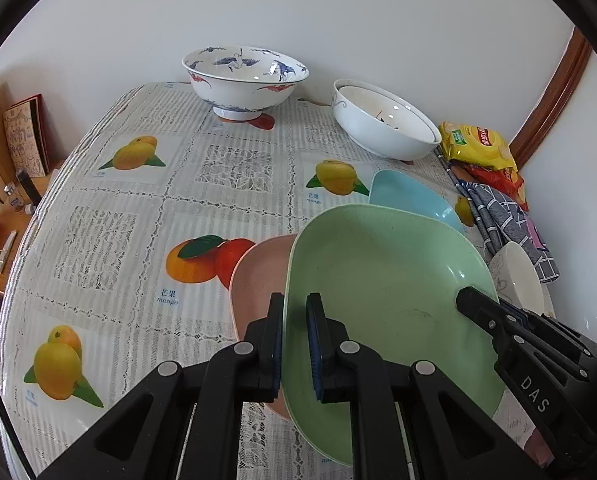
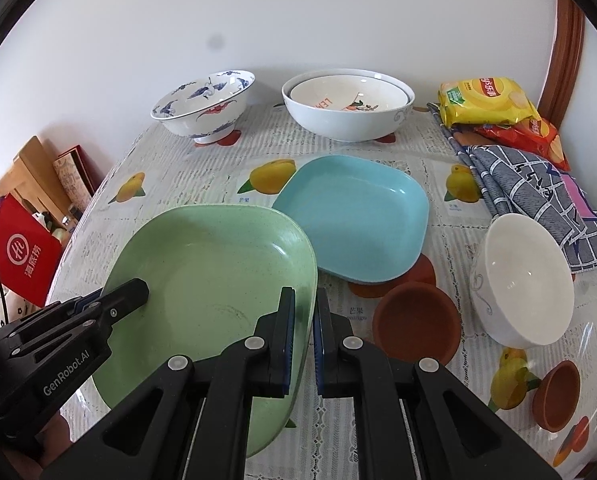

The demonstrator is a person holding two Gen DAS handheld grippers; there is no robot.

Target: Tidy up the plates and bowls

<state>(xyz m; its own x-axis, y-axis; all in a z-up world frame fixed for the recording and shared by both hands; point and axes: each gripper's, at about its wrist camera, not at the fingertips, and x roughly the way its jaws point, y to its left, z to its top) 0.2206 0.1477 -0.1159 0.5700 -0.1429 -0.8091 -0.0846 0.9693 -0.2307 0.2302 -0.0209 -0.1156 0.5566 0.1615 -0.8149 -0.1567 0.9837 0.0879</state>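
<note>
While both tools, left tool and right tool, pinch opposite rims of the stiff, seemingly light green squarish plastic plate above the table, its smooth rim looks slippery.

Table: bowls, blue plate, snack bags, cloth.

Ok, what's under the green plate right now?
In the left wrist view a pink plate shows beneath the green plate, sticking out on one side. Most of it is covered, so whether anything else lies under there cannot be seen. Both grippers pinch the green plate's rim.
</note>
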